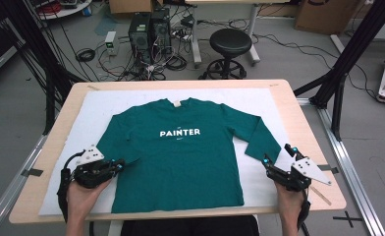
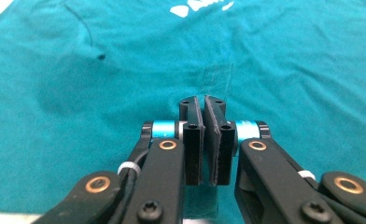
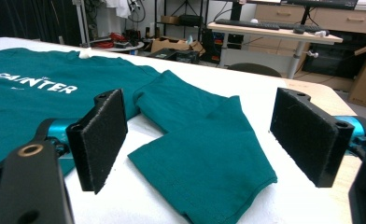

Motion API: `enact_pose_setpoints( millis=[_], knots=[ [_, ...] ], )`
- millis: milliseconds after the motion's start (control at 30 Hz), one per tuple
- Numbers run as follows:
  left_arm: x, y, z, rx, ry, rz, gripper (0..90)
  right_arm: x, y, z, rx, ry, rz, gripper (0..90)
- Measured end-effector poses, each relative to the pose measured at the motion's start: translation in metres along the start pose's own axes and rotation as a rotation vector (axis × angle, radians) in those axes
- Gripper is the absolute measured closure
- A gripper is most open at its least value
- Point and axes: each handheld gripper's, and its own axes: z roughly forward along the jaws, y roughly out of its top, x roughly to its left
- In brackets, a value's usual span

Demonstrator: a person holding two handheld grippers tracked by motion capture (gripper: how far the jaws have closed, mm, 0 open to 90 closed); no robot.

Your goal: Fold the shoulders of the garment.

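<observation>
A dark green long-sleeved shirt (image 1: 180, 162) with white "PAINTER" lettering lies flat, front up, on a white sheet (image 1: 259, 191). My left gripper (image 1: 119, 164) rests at the shirt's left edge, where the left sleeve's cuff (image 2: 217, 77) lies folded onto the body. Its pads (image 2: 195, 140) are pressed together on the cuff's hem, which runs under and ahead of them. My right gripper (image 1: 278, 154) stands open just beyond the right sleeve's cuff (image 1: 262, 146). In the right gripper view that cuff (image 3: 209, 172) lies on the sheet between the wide-apart pads (image 3: 99, 140), untouched.
The wooden table (image 1: 308, 147) ends close behind both hands and to the right of the right gripper. Beyond the far edge stand a black stool (image 1: 230, 44), computer towers (image 1: 149, 32) and loose cables on the floor. Black frame posts (image 1: 347, 59) rise at the right.
</observation>
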Motion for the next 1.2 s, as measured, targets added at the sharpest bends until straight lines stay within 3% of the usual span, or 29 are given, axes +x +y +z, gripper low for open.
enact_pose_setpoints(
  millis=[367, 633, 1200],
  knots=[
    [-0.012, 0.019, 0.017, -0.016, 0.013, -0.005, 85.8, 0.000, 0.000, 0.000, 0.001, 0.000, 0.002, 19.2],
    [-0.022, 0.030, 0.027, -0.040, -0.001, -0.003, 85.9, 0.001, 0.000, 0.000, 0.002, -0.001, -0.003, 19.1],
    [-0.053, 0.058, 0.057, -0.073, -0.045, 0.057, 85.8, 0.001, 0.000, 0.000, 0.002, -0.004, -0.010, 19.1]
  ],
)
